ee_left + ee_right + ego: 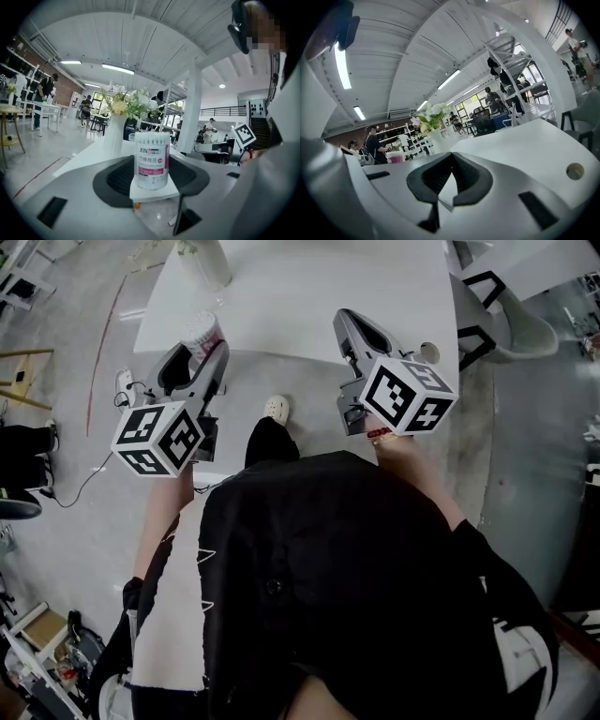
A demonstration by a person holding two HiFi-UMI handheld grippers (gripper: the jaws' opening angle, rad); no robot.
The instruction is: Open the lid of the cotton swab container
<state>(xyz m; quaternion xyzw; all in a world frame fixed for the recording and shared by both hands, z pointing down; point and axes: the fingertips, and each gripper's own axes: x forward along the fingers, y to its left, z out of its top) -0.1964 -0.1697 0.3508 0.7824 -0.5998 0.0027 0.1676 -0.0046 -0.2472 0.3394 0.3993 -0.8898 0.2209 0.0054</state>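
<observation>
Table layout, seen from above.

At near left edge of table point(309, 296): cotton swab container point(200, 329), upright between jaws of left gripper point(204, 345), pads point(119, 176) against its two sides. Behind container, farther back along table's left side: vase point(211, 261) with flowers point(124, 105). Over near right part of table: right gripper point(345, 320), well apart from container. Just right of that gripper, set in tabletop: round grommet point(429, 352). Beyond table's right edge: chair point(511, 324). Below near edge, between the two grippers: shoe point(276, 408) on floor point(94, 521).
</observation>
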